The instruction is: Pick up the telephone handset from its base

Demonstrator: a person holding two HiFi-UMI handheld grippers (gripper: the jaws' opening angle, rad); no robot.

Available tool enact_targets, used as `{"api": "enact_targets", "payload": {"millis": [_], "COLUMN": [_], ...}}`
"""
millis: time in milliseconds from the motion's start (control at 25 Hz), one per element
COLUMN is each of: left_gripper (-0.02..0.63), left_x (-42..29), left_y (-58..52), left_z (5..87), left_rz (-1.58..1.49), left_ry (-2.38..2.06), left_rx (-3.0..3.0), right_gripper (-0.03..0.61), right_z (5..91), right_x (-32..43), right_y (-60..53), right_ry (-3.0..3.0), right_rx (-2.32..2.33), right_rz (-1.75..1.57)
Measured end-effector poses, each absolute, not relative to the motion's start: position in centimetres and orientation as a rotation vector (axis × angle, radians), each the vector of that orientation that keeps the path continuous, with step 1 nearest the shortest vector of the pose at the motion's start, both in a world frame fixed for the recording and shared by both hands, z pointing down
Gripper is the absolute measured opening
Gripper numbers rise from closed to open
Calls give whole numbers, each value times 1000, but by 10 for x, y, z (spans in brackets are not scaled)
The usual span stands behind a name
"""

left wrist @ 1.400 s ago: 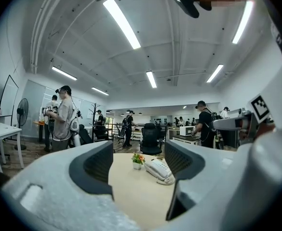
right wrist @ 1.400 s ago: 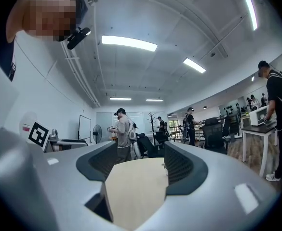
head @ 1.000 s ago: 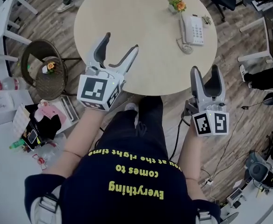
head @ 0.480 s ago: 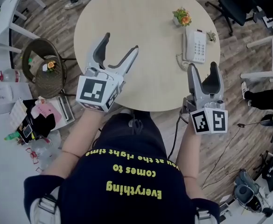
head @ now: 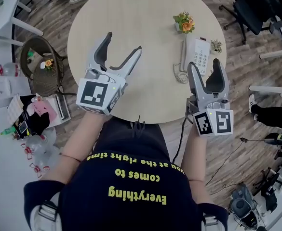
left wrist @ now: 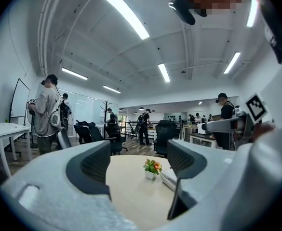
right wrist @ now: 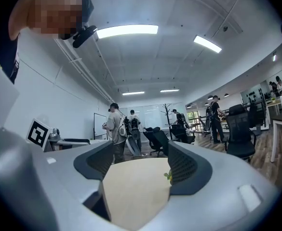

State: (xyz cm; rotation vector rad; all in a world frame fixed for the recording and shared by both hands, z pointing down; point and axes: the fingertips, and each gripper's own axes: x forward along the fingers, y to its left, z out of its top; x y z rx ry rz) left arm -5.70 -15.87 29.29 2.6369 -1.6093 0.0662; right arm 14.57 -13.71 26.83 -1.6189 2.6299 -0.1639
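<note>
A white telephone (head: 197, 56) lies at the right side of the round beige table (head: 131, 37), its handset (head: 183, 52) resting on the base's left edge with a coiled cord (head: 179, 74) below. My right gripper (head: 204, 70) stands open just near of the phone, nothing between its jaws. My left gripper (head: 121, 44) is open over the table's left half, well away from the phone. In the left gripper view the handset (left wrist: 168, 178) shows beside a small flower pot (left wrist: 152, 169), past my left gripper (left wrist: 137, 161). The right gripper (right wrist: 137, 161) view shows bare tabletop (right wrist: 131, 186).
An orange flower pot (head: 183, 22) stands behind the phone, a tiny plant (head: 216, 45) to its right. A wicker chair (head: 43, 76) and clutter sit left of the table; an office chair (head: 254, 8) at the right. People stand farther back in the room.
The view has shifted so the table and phone sit nearer; my right gripper has come closer to the phone's near end. Both grippers stay open.
</note>
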Motion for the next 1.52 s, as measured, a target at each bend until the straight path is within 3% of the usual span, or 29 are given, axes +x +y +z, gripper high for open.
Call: {"api": "enact_targets", "payload": {"millis": [920,1520], "left_gripper": [371,371], "left_x": [-39,-32], "left_y": [-205,-238], "left_z": [318,375], "left_rz": [73,139], "left_ry": [-1551,-1471], "left_rx": [2620,2583], "right_gripper": [350,316], "right_z": [301,407], "right_x": [154,188], "right_y": [-186,-239], "right_ry": [2634,2615], "right_rx": [-1703,-1889], "right_rz": [-259,-531]}}
